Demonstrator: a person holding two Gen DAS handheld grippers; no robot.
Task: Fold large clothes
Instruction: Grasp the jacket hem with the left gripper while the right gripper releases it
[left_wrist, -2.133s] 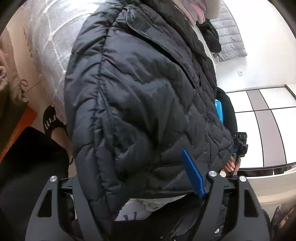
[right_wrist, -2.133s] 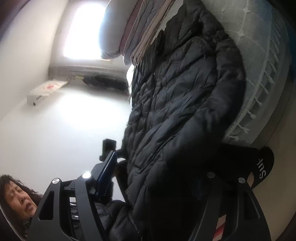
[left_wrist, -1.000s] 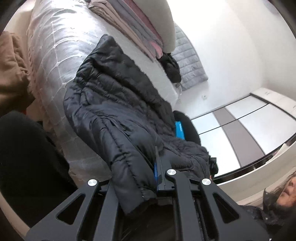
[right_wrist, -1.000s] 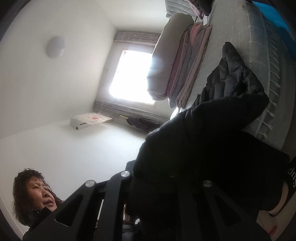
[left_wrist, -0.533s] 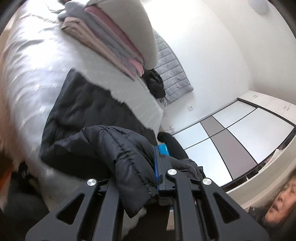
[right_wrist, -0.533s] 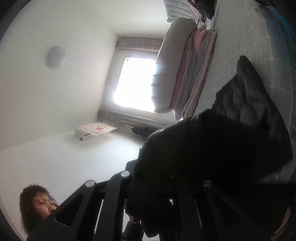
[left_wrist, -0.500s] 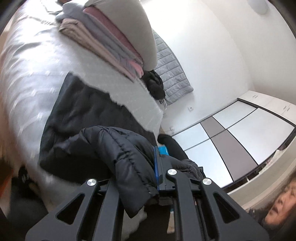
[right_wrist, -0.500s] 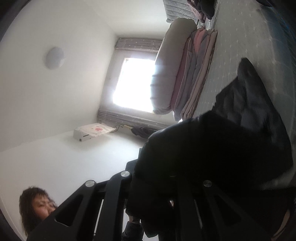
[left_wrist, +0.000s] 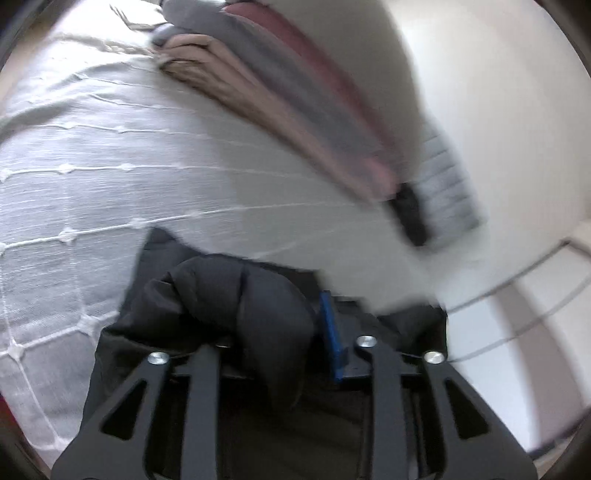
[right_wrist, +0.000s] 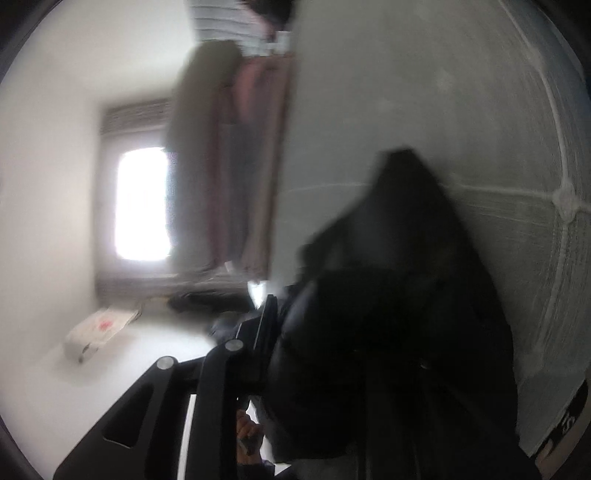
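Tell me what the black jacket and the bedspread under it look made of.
Black jacket: puffy, smooth synthetic shell, probably nylon or polyester with padding; it bulges and has a faint sheen. Bedspread: matte, light grey woven fabric, possibly cotton, with raised white cord lines and small knots at their crossings. Blur leaves the exact fibres open.

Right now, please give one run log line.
stage: folding | left gripper: grips black jacket | right gripper: grips jacket | surface: bed

Black jacket (left_wrist: 236, 295): puffy quilted cloth, slight sheen. Bed cover (left_wrist: 74, 155): matt white woven cloth with raised stitched lines and knots. Left hand-held gripper (left_wrist: 273, 332): matt black plastic, shiny metal screws, blue ribbed pad.
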